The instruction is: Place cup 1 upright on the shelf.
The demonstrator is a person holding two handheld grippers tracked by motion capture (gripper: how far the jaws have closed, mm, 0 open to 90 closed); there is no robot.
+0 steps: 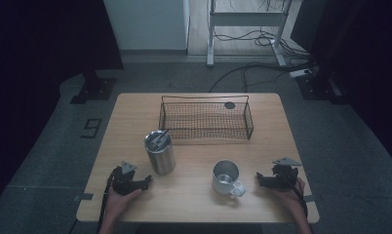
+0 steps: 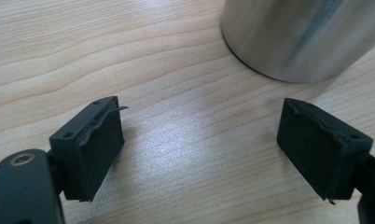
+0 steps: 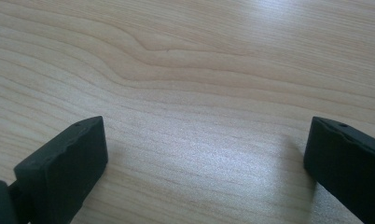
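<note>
Steel tumbler (image 2: 302, 37) upper right of left gripper view, just beyond wide-apart left gripper (image 2: 199, 149), right gripper (image 3: 206, 163) spread wide over bare desk (image 3: 185, 70), mug (image 1: 226, 177) lower centre of high view

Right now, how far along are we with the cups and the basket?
Nothing looks done yet: the wire basket holds neither cup. The tall steel tumbler, with something dark in it, and the handled steel mug both stand on the table. Nothing is in hand: the left gripper is open by the tumbler, the right gripper is open over bare wood. Any grasping and moving is still ahead.
</note>
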